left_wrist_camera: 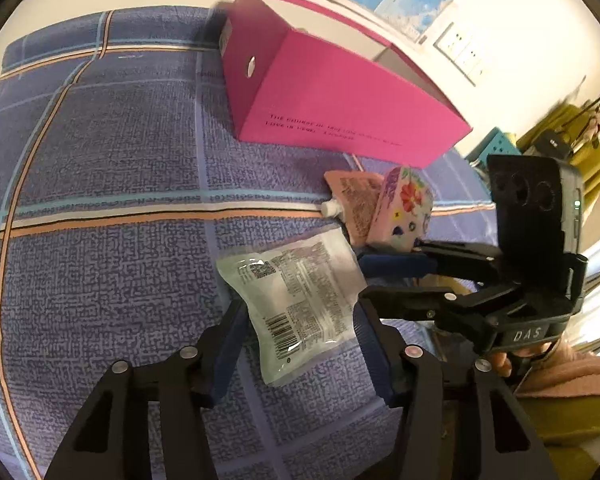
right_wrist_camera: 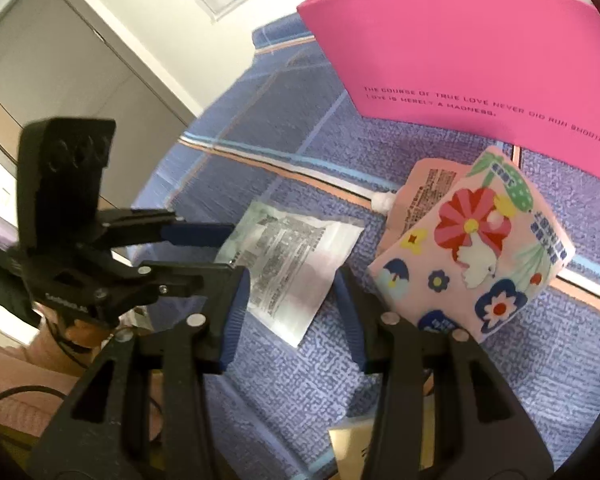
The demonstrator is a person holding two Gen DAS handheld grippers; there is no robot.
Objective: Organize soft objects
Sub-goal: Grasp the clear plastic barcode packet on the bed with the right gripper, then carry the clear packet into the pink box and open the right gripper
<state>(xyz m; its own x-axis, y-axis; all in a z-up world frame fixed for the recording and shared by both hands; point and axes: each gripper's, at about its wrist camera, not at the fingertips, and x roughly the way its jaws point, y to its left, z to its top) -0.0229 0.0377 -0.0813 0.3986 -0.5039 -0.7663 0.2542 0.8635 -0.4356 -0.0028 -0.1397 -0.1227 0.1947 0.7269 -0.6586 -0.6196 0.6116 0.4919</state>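
A clear pouch (left_wrist_camera: 296, 304) with printed labels and a barcode lies on the blue plaid bedcover (left_wrist_camera: 100, 160). My left gripper (left_wrist_camera: 300, 308) has a blue pad against each of its side edges, shut on it; from the right wrist view that gripper (right_wrist_camera: 236, 249) clamps the end of the pouch (right_wrist_camera: 288, 264). My right gripper (right_wrist_camera: 291, 276) hovers open over the pouch's other end, its pads clear of it, and shows at the pouch's right edge (left_wrist_camera: 361, 277). A floral pink pack (right_wrist_camera: 472, 256) leans on a pink spouted pouch (right_wrist_camera: 428, 188) just to its right.
A large magenta box (left_wrist_camera: 340, 96) with a raised lid stands on the bedcover behind the packs. A gold packet (right_wrist_camera: 352, 440) peeks out under the right gripper. A hand in a pink sleeve (left_wrist_camera: 500, 360) holds the right gripper. A white wall runs behind the bed.
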